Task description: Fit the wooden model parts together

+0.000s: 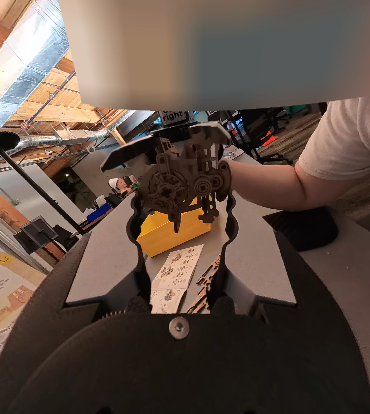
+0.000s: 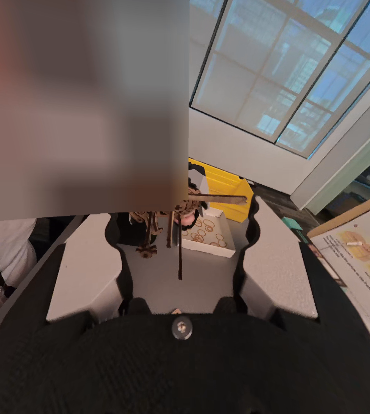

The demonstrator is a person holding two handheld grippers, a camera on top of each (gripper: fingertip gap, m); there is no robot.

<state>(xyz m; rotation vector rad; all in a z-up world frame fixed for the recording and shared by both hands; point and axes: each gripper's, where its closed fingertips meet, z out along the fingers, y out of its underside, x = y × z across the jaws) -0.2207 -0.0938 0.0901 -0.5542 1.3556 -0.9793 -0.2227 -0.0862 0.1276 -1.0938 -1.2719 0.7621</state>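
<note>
A partly built wooden model (image 1: 168, 188) with a round geared disc and several slotted plates hangs in the air between my left gripper's (image 1: 182, 197) fingertips. Both tips appear to touch its sides, so the left gripper looks shut on it. The right gripper (image 1: 172, 127) faces me from behind the model, its dark fingers spread wide either side. In the right wrist view the model (image 2: 150, 224) is seen edge-on between my right gripper's (image 2: 181, 215) open fingers. A thin wooden strip (image 2: 219, 199) sticks out toward the right finger.
A yellow bin (image 1: 172, 237) stands on the grey table below the model. A folded instruction leaflet (image 1: 177, 266) and a wooden part sheet (image 1: 208, 275) lie nearer. A white box of rubber bands (image 2: 210, 239) sits beside the bin. A person's arm (image 1: 280, 186) reaches in from the right. My hands' fingertips stand some 4 centimeters from each other.
</note>
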